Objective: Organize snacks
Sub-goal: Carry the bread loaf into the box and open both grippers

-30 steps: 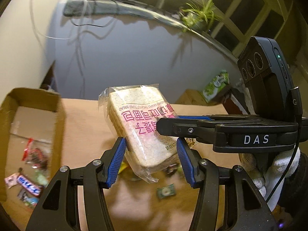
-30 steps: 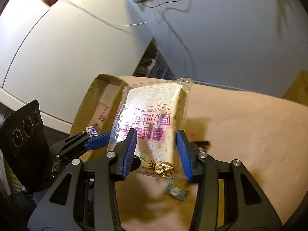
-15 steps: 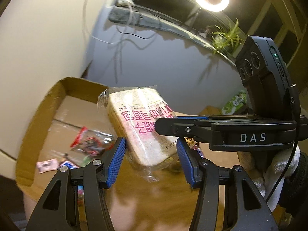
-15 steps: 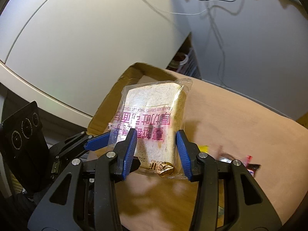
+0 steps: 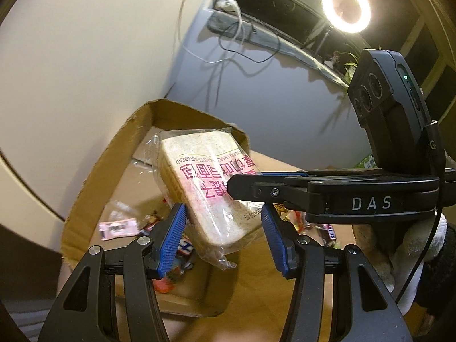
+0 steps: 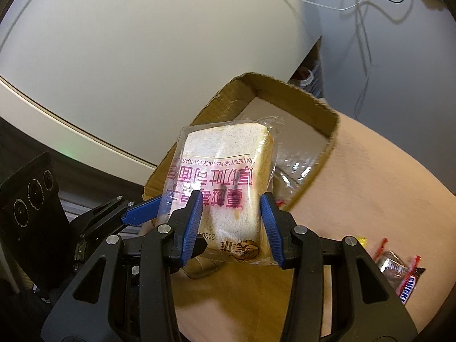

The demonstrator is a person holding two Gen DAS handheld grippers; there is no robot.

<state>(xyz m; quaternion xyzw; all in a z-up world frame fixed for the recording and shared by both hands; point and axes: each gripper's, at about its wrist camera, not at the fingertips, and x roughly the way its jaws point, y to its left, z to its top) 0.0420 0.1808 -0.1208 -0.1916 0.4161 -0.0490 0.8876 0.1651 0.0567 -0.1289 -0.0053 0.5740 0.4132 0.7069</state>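
Observation:
A clear packet of sliced toast bread (image 5: 208,193) with pink print hangs in the air, upright and a little tilted. My right gripper (image 6: 230,222) is shut on its lower part, one blue pad on each side of the bread packet (image 6: 228,171). In the left wrist view my left gripper (image 5: 223,228) also has both blue pads against the packet's bottom end, and the right gripper's black finger (image 5: 256,191) crosses the packet's front. The open cardboard box (image 5: 114,154) lies just behind and below the packet, its rim (image 6: 285,88) clear of it.
Several small snack packets lie in the box, among them a pink one (image 5: 116,228). More wrapped snacks, including a Snickers bar (image 6: 409,287), lie on the brown tabletop (image 6: 370,185) to the right. A white-gloved hand (image 5: 421,256) holds the right gripper. A pale wall stands behind the box.
Both grippers have carried the bread packet leftwards across the table, from beside the box to over it. The grip on the packet looks unchanged.

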